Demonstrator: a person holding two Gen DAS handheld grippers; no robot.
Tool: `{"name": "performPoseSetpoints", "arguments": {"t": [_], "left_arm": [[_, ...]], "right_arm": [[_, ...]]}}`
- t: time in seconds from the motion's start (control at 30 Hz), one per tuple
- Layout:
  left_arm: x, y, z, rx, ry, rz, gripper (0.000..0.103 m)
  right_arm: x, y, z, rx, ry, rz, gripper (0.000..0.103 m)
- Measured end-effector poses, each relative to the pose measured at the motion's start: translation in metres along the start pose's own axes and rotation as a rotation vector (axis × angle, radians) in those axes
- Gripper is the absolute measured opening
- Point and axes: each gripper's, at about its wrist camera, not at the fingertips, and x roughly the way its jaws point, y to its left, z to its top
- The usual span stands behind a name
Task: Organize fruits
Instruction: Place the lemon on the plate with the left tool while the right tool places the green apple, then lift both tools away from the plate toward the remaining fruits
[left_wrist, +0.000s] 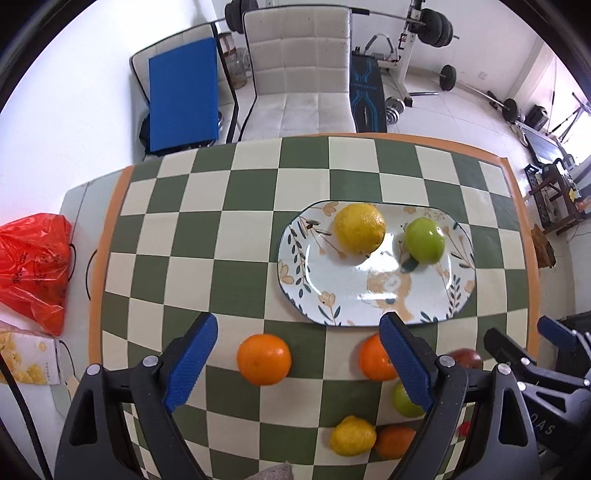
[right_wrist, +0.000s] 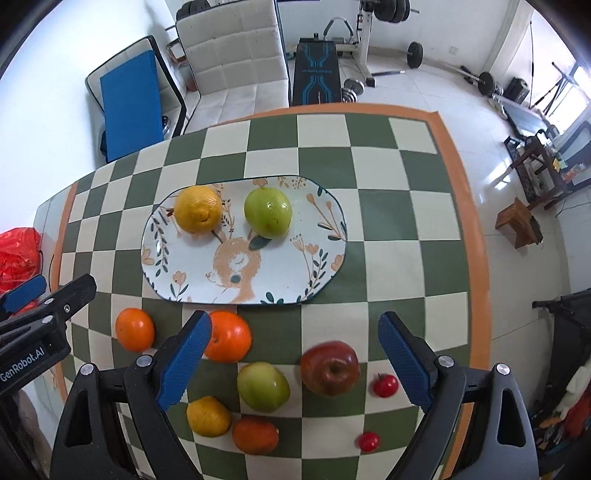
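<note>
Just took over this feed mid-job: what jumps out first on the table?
The decorated oval plate sits mid-table on the green checkered cloth, already holding a lemon and a green apple side by side. Nearer the cameras, loose fruit is scattered on the cloth, most eye-catching the red apple. Both the left gripper and right gripper hover open and empty.
</note>
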Motion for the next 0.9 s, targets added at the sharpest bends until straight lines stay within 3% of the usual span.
{"name": "performPoseSetpoints", "arguments": {"t": [0.5, 0.9], "left_arm": [[-0.099, 0.001, -0.049, 0.01, -0.137, -0.052, 0.09], [-0.123, -0.005, -0.065, -0.002, -0.171, -0.073, 0.09]], "right_arm": [[-0.11, 0.004, -0.049, -0.002, -0.154, 0.023, 0.094], [-0.139, 0.0, -0.066, 0.008, -0.201, 0.051, 0.094]]}}
